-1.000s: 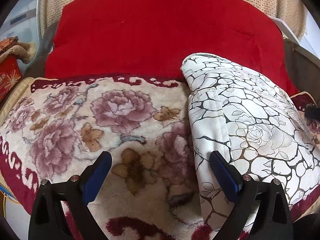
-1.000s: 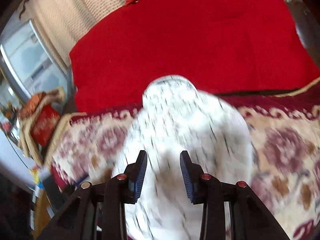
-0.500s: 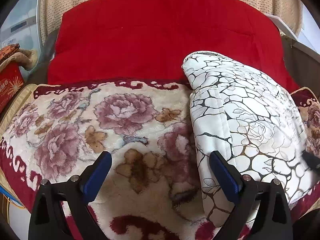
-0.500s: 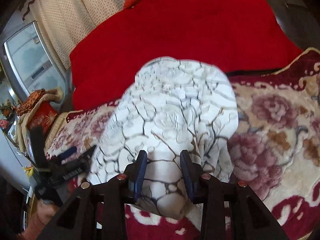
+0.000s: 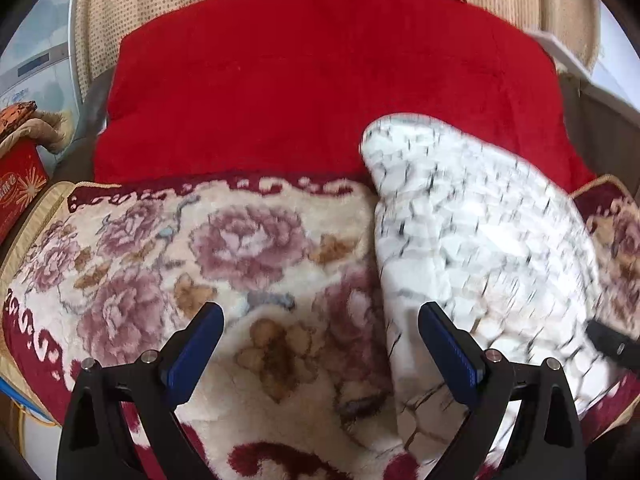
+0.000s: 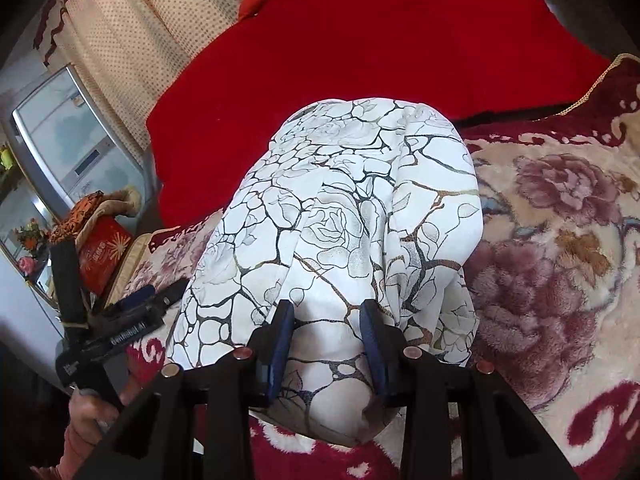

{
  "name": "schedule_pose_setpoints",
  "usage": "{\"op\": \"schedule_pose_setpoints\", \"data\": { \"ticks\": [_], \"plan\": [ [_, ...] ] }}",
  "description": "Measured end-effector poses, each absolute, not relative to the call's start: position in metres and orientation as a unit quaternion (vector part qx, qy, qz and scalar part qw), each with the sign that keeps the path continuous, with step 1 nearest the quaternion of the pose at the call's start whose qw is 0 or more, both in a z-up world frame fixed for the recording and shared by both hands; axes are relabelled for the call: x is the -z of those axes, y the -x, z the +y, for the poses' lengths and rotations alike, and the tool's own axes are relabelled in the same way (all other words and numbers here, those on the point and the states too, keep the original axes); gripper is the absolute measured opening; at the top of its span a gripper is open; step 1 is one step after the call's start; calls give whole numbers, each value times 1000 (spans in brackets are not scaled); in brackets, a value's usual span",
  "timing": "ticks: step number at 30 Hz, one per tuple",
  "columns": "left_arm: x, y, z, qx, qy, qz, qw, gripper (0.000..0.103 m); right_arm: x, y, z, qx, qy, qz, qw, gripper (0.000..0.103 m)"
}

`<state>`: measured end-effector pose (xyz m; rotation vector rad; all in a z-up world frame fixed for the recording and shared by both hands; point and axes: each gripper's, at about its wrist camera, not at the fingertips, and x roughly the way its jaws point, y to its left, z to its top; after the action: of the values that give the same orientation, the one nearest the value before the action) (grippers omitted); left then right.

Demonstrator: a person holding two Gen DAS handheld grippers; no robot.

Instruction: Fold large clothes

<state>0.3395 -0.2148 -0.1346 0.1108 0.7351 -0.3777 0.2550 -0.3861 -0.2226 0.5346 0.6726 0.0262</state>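
change: right gripper point(image 6: 326, 344), clenched on white garment point(image 6: 340, 216), has carried it down onto floral blanket point(image 6: 560, 248) | left gripper point(image 5: 320, 354): released, garment at its right finger | task: fold laid, release due

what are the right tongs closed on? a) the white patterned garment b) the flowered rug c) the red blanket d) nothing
a: in the right wrist view, the right tongs have a bunched fold of the white patterned garment pinched between their blue pads, lifted off the flowered rug.
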Motion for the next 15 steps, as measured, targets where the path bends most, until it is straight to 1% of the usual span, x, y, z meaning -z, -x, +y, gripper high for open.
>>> {"op": "schedule_pose_setpoints", "data": {
  "ticks": [3, 7, 10, 12, 15],
  "plan": [
    [122, -346, -216, 202, -39, 341, 917, 98, 212, -252, -388, -14, -266, 326, 907, 38],
    [136, -373, -236, 199, -66, 379, 901, 98, 186, -252, -400, -17, -284, 293, 913, 39],
    [149, -388, -245, 203, -64, 412, 886, 98, 176, -264, -412, 0, -290, 279, 915, 39],
    [153, -389, -249, 207, -69, 414, 884, 98, 185, -279, -422, 6, -304, 293, 906, 39],
    [156, -387, -250, 214, -65, 412, 883, 98, 229, -308, -436, 6, -335, 354, 873, 39]
  ]
}}
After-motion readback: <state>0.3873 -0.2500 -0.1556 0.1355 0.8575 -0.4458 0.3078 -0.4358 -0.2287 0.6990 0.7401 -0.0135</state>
